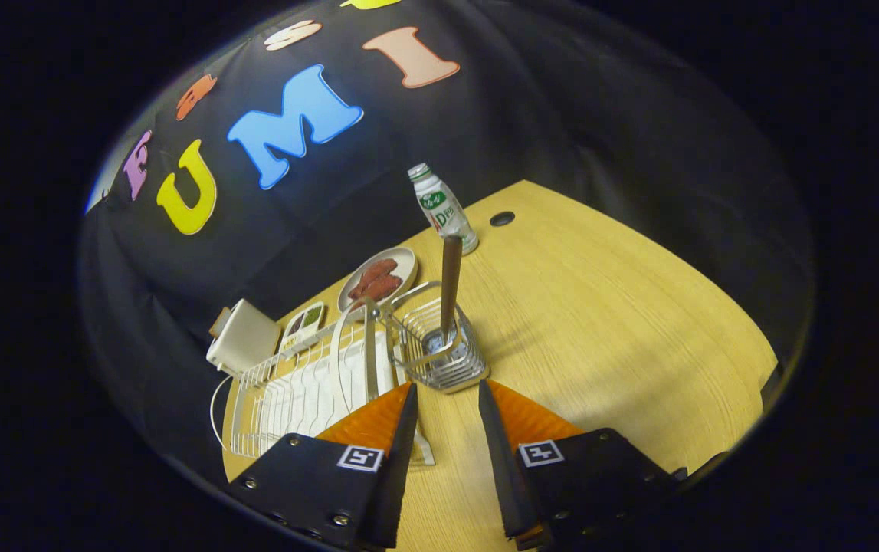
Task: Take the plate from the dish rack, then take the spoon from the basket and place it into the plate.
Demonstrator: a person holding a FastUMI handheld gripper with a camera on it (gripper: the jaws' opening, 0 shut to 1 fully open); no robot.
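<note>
Wooden-handled spoon [450,284] stands upright in small wire basket [439,345], just ahead of our tool [447,399]; basket sits on pale wood desk [600,322]. Tool fingers apart, empty. White wire dish rack [293,391] beside basket; we cannot tell if plate stands in it. Oval plate with brown food [378,277] beyond rack, white bottle with green label [443,207] further back. We judge spoon step in hand: next move, advance, close fingers around handle, lift straight up.

The spoon [450,287] bowl sits hidden down inside the wire basket [439,349].
</note>
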